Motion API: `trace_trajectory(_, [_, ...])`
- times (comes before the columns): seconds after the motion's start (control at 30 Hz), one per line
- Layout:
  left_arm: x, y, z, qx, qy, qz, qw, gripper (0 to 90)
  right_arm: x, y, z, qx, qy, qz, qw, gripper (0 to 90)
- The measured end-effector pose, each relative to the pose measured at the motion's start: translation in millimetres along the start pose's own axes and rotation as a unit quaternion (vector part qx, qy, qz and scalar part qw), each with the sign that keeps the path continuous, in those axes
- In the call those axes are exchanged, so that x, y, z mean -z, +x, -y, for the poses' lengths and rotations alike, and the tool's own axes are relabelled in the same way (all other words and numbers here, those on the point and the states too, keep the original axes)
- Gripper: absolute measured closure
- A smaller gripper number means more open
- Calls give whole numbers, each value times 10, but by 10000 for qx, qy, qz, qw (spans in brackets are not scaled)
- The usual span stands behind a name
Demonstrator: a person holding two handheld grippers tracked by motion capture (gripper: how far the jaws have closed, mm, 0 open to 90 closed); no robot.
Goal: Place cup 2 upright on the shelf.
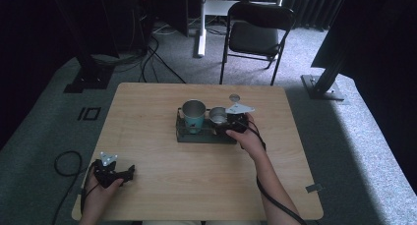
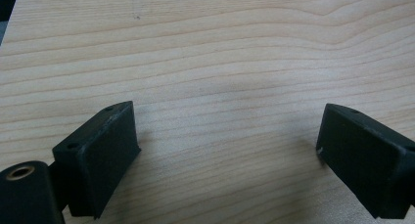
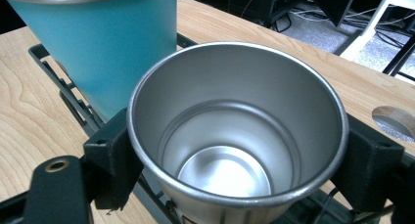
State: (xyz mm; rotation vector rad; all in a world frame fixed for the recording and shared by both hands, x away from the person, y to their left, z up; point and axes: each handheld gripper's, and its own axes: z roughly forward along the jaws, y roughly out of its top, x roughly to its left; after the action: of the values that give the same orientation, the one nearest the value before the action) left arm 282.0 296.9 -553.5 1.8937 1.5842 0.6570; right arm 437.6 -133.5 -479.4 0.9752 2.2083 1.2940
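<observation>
A dark wire rack (image 1: 184, 135) sits mid-table and holds a tall teal cup (image 1: 193, 116) with a steel rim. To its right stands a smaller steel cup (image 1: 218, 115). My right gripper (image 1: 227, 128) is at the rack's right end, its jaws pressed on both sides of the steel cup (image 3: 235, 136), which is empty and upright. The teal cup (image 3: 103, 43) stands just behind it. My left gripper (image 1: 129, 172) rests at the table's near left corner, open over bare wood (image 2: 220, 87), nothing between its fingers (image 2: 100, 155).
A round hole (image 1: 234, 97) is cut in the tabletop behind the rack. A black folding chair (image 1: 255, 36) stands beyond the far edge. Cables (image 1: 66, 163) lie on the floor at left. Bare wood spreads between the grippers.
</observation>
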Motion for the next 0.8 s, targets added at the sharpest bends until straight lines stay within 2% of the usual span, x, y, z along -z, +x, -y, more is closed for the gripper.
trace_trajectory(0.17, [0,0,0,1,0,0,10000,89,34,-8,16,112,-34,4,9999,169])
trace_trajectory(0.23, [0,0,0,1,1,0,10000,90,58,-12,24,-30,-123,-35,9999,122])
trace_trajectory(0.27, [0,0,0,1,1,0,10000,89,74,-21,25,-68,-177,-53,9998,130])
trace_trajectory(0.53, [0,0,0,1,0,0,10000,90,206,-42,25,136,-153,-14,9998,125])
trace_trajectory(0.8, [0,0,0,1,0,0,10000,90,346,-85,40,-27,-283,-11,9996,125])
